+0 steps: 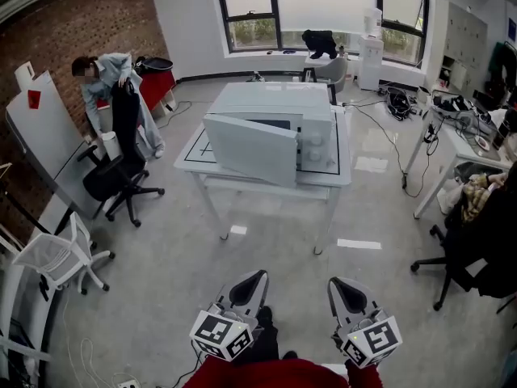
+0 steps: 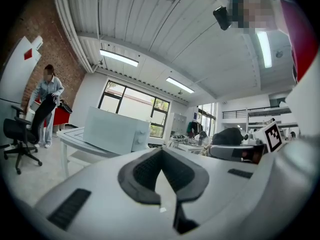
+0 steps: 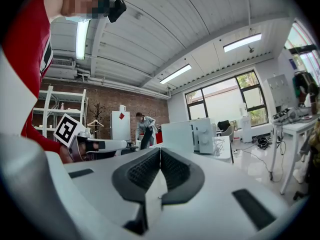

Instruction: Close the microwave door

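Looking down from the head view, I see the microwave (image 1: 311, 107) in the upper centre of the frame on a white table (image 1: 191, 158), its door (image 1: 250, 148) swung open toward the left. My left gripper (image 1: 257, 276) and right gripper (image 1: 336, 283) sit at the bottom centre, well apart from it, both with jaws pressed together and nothing between them.

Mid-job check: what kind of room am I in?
Probably an office-style lab: a microwave sits on a white table mid-floor, with a rolling office chair nearby and a desk cluttered with cables at the right.
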Tool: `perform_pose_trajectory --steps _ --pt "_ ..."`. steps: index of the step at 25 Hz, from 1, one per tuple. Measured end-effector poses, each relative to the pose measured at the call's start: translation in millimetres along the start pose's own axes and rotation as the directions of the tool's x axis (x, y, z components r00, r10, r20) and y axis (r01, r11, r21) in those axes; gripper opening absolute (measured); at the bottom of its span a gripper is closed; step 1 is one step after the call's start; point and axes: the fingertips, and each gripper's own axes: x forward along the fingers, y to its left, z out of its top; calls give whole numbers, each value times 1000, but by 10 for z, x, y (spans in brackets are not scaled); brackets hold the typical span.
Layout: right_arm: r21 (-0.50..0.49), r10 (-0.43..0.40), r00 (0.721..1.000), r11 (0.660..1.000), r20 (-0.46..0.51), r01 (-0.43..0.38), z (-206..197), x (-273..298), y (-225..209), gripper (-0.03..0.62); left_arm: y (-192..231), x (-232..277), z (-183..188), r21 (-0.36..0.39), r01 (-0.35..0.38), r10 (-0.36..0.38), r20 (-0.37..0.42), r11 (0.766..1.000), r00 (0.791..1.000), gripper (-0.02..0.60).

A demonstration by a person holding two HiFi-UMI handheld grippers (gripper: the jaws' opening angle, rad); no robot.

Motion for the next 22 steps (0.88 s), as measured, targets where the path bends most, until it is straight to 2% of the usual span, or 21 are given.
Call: perform_pose_trajectory --steps 7,12,15,18,22 --pt "11 -32 999 999 -5 32 -4 583 -370 12 598 574 53 10 -8 8 -3 1000 1000 8" --pt "-18 -74 997 997 31 75 189 1180 -741 14 1150 1164 213 22 25 -24 -7 999 1000 8" --pt "-34 -119 993 992 16 119 344 1532 -986 14 1415 1523 412 65 56 -56 -1 996 998 8" --pt "-51 -171 985 984 40 173 515 1834 -1219 14 1618 1821 566 154 79 -80 0 985 997 9" --pt "-46 -214 975 975 51 216 678 2105 -1426 14 1775 2132 645 191 109 -109 -12 976 994 42"
